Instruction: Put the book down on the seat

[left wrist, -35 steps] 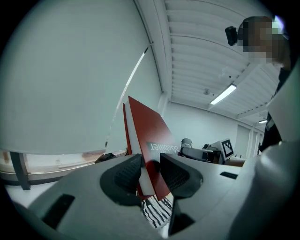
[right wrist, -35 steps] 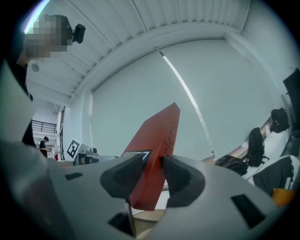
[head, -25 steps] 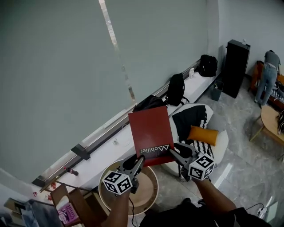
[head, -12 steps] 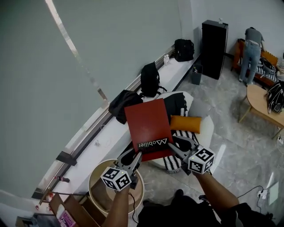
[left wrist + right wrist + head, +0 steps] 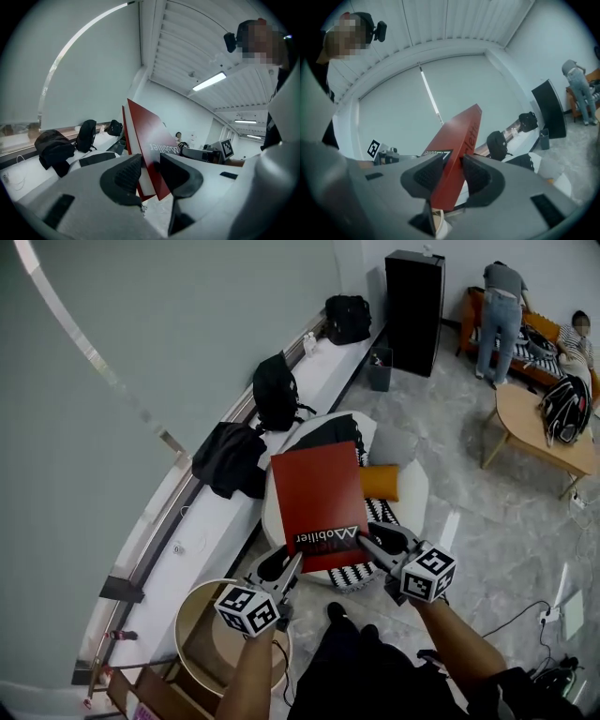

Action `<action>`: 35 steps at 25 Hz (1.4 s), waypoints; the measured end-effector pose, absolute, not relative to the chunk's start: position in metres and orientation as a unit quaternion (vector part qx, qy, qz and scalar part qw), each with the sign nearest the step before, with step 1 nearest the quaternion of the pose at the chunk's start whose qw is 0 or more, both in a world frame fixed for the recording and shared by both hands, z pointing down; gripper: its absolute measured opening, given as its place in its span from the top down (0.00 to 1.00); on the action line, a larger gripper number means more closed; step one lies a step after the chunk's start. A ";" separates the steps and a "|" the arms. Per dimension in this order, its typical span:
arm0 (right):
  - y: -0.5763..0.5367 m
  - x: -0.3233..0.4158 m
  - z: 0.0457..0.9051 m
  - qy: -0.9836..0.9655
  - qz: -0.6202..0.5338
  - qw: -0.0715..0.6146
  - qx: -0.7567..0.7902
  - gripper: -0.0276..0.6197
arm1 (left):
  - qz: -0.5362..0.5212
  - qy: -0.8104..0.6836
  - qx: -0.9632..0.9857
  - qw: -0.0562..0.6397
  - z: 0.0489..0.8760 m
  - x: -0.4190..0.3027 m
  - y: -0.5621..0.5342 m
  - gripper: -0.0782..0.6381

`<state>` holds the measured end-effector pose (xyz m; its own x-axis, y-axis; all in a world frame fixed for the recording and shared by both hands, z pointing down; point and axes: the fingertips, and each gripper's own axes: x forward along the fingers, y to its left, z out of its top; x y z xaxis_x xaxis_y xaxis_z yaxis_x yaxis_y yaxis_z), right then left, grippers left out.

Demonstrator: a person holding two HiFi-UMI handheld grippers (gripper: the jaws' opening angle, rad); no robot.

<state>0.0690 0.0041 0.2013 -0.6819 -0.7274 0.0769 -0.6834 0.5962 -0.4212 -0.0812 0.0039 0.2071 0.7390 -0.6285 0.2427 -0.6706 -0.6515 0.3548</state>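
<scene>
The book (image 5: 317, 502) is pinched at its near corners by the left gripper (image 5: 287, 568) and right gripper (image 5: 367, 540), for a steady two-sided hold. It is held seemingly above the seat (image 5: 417, 502), ready for lowering

The book (image 5: 317, 498) is hanging in the middle of the frame, over the seat (image 5: 421, 500). The left gripper (image 5: 289, 563) is pinching its lower left corner, and the right gripper (image 5: 367, 538) is pinching its lower right corner. A cushion (image 5: 380, 482) is lying on the seat, just right of the book. A ledge (image 5: 323, 367) is running up the left side, with a jacket (image 5: 225, 457) and a backpack (image 5: 277, 390) sitting on it. A round table (image 5: 192, 620) is standing at the lower left. A cabinet (image 5: 413, 296) is standing at the top.
</scene>
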 end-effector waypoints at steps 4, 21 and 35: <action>-0.012 0.081 0.223 0.881 -0.230 0.041 -0.411 0.73 | 0.052 -0.339 0.910 0.231 0.228 -0.069 -0.017 0.70; -0.092 0.107 0.306 0.851 -0.294 -0.016 -0.436 0.73 | 0.057 -0.305 0.899 0.310 0.325 -0.041 -0.102 0.70; -0.117 0.132 0.406 0.858 -0.345 -0.047 -0.377 0.73 | 0.066 -0.367 0.857 0.355 0.420 -0.016 -0.104 0.70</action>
